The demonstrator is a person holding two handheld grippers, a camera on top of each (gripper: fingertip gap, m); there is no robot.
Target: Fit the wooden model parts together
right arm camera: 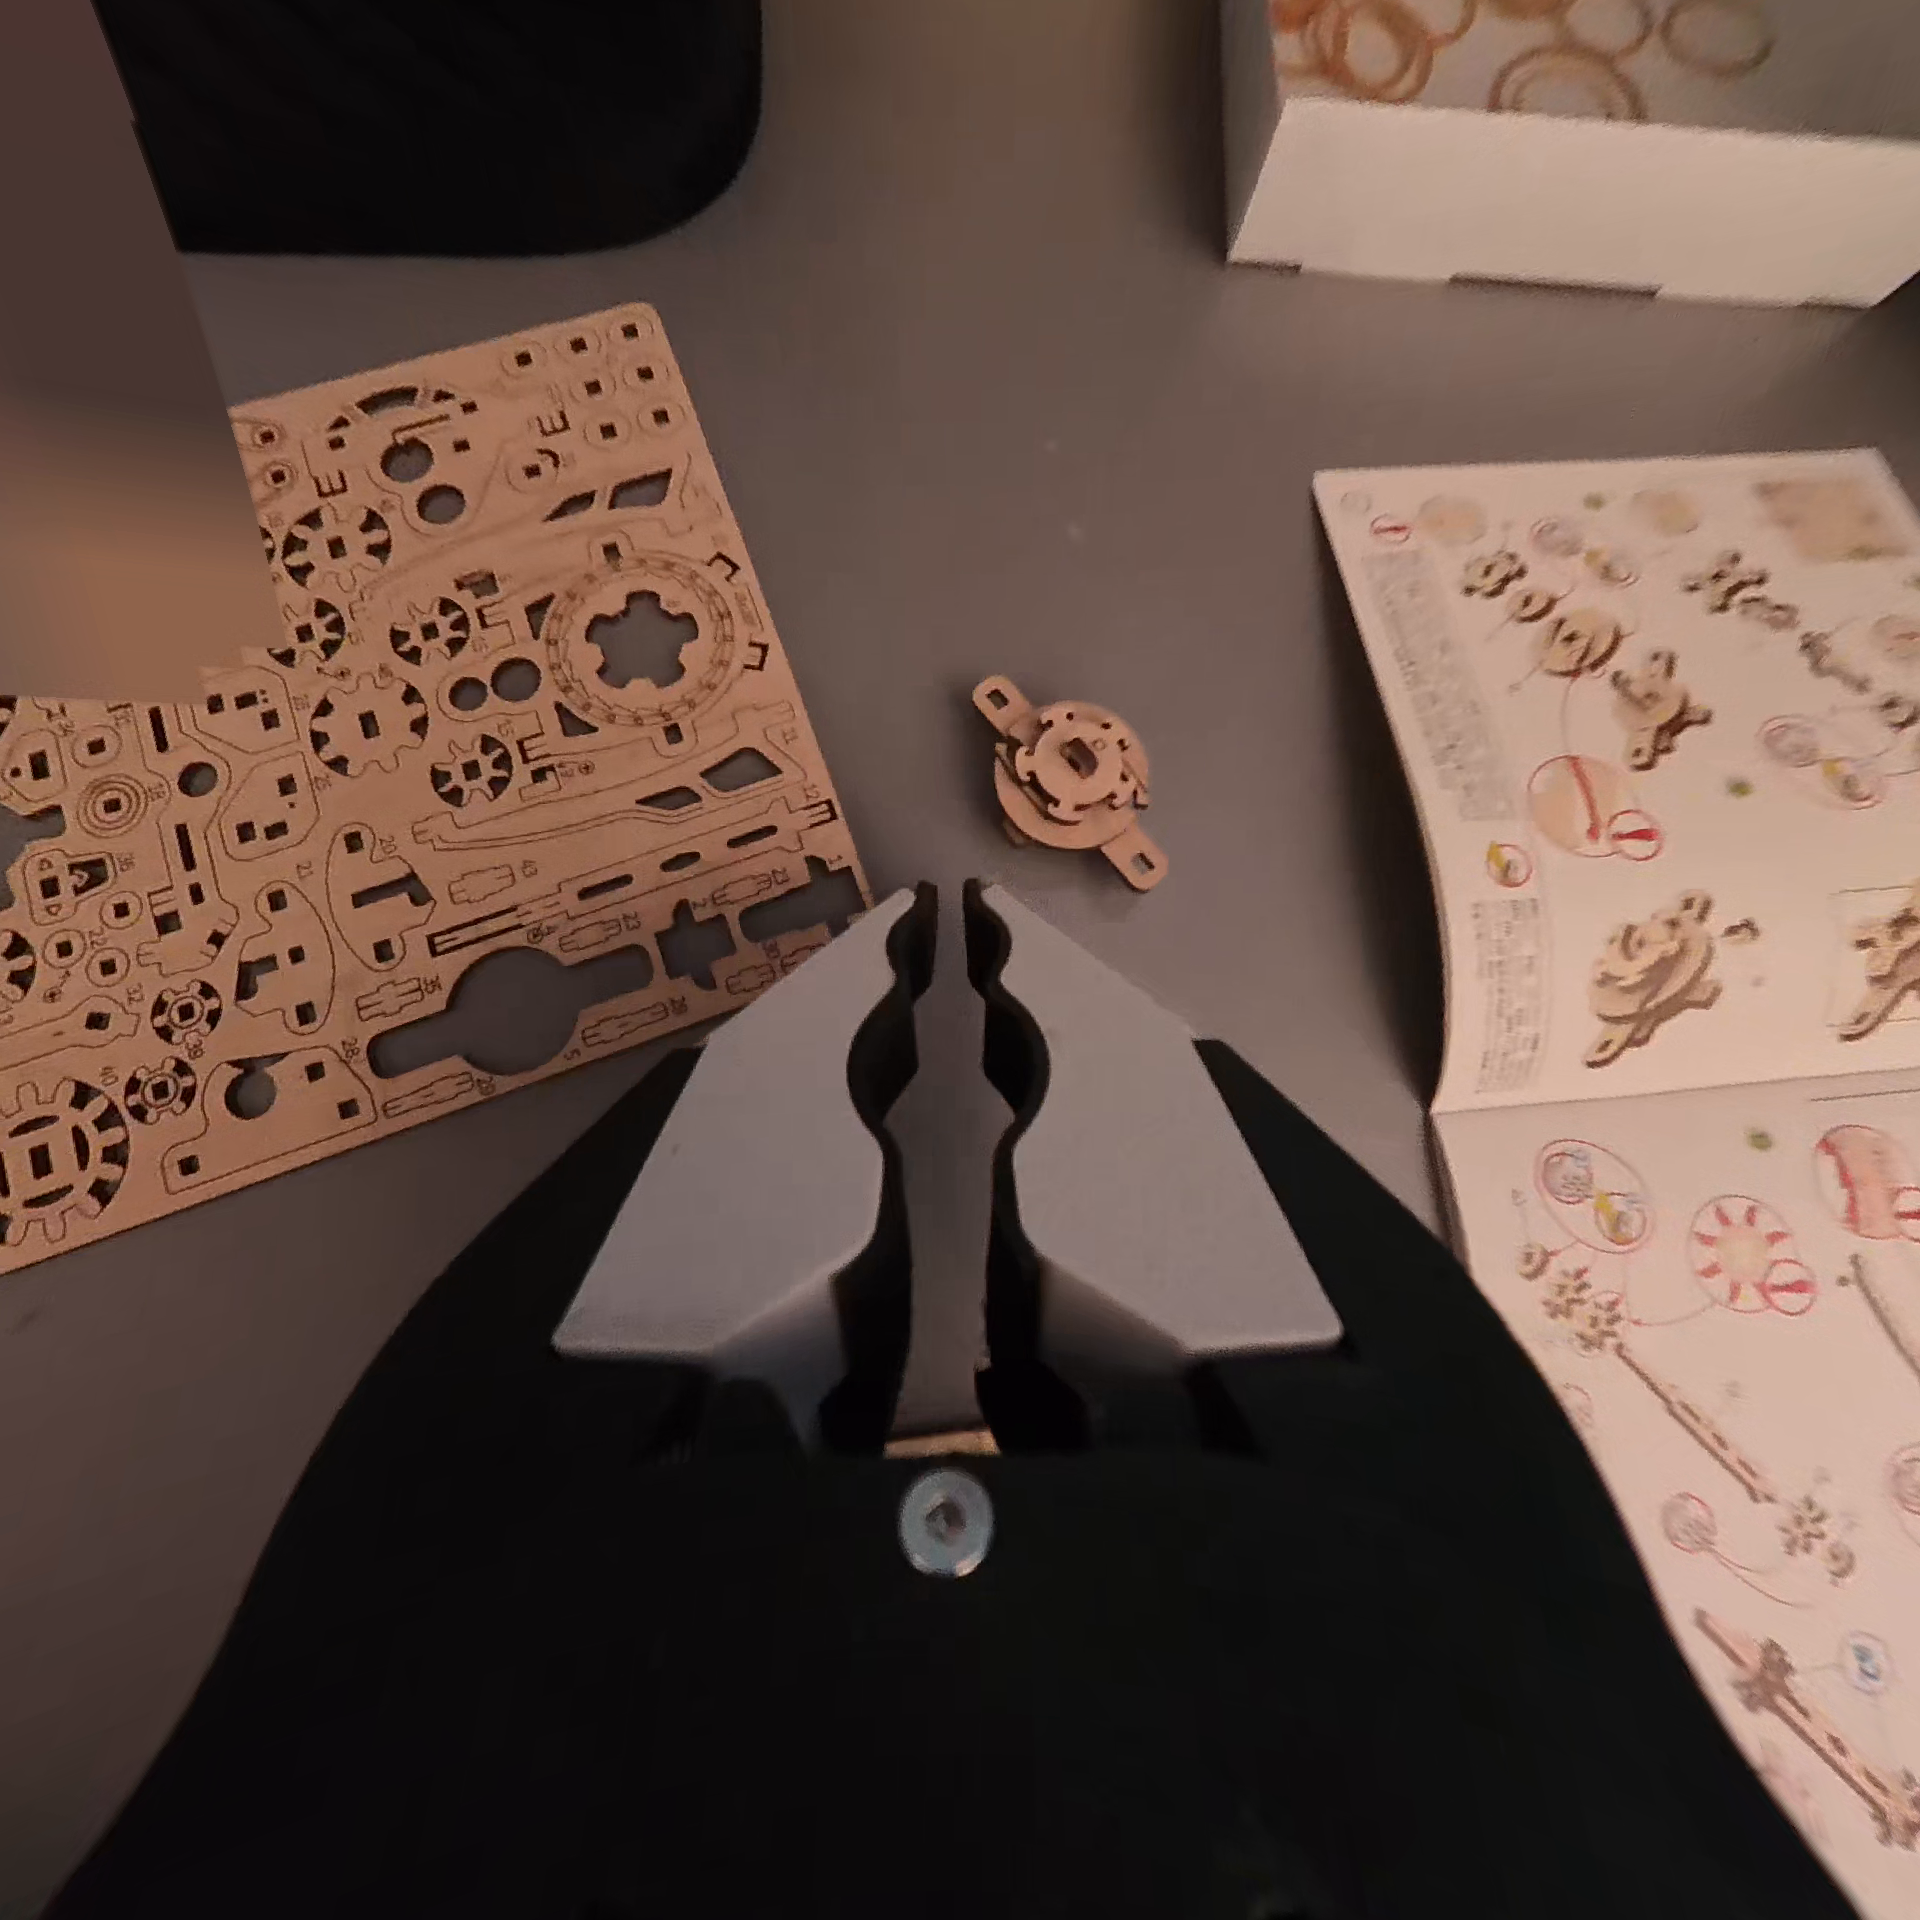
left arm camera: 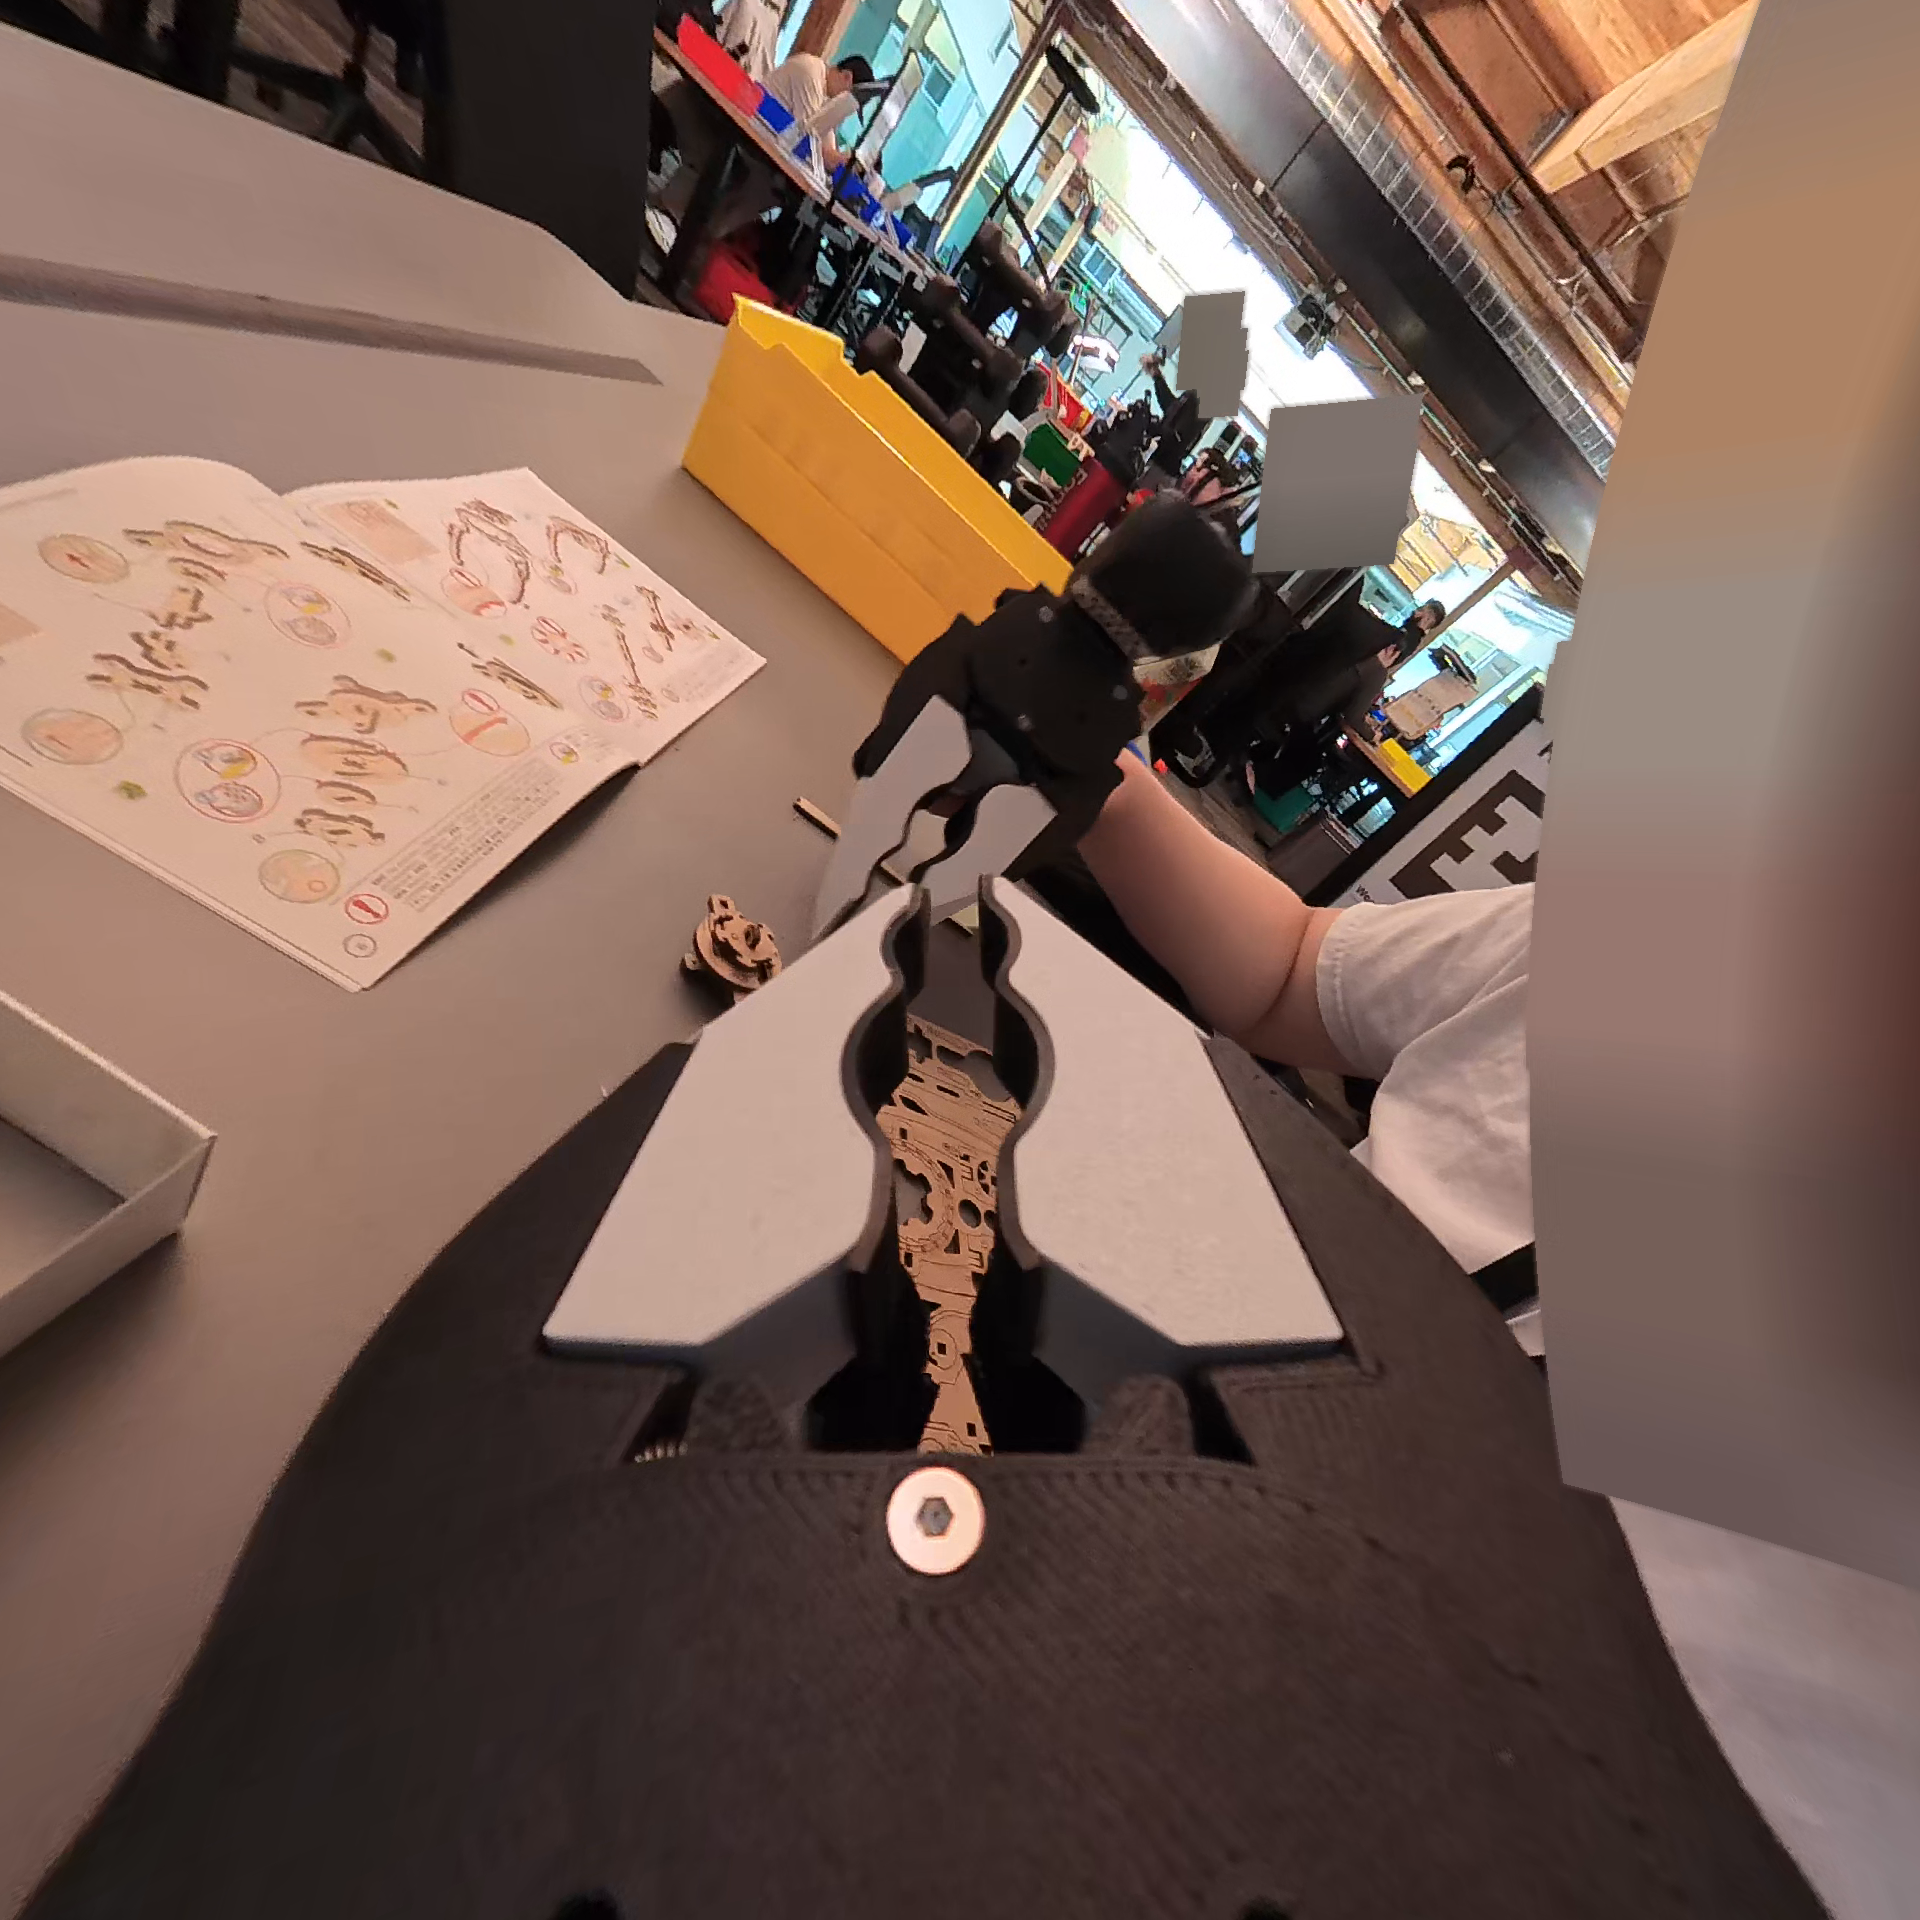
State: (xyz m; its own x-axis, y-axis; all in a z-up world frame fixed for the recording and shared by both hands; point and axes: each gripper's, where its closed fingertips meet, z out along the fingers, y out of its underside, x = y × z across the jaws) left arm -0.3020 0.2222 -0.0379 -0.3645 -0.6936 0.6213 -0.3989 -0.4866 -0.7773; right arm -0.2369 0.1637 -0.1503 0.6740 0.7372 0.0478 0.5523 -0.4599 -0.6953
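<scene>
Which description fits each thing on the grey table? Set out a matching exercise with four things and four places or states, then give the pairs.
Things:
1. wooden parts sheet
2. small round wooden assembly
3. instruction booklet
4. white cardboard box

Descriptions:
A. lies open, showing coloured diagrams
B. stands at the far right, with rubber bands inside
C. lies flat to the left of the right hand-held gripper, full of cut-out holes
D. sits alone on the table just beyond the right gripper's fingertips

Pairs: 1-C, 2-D, 3-A, 4-B
</scene>
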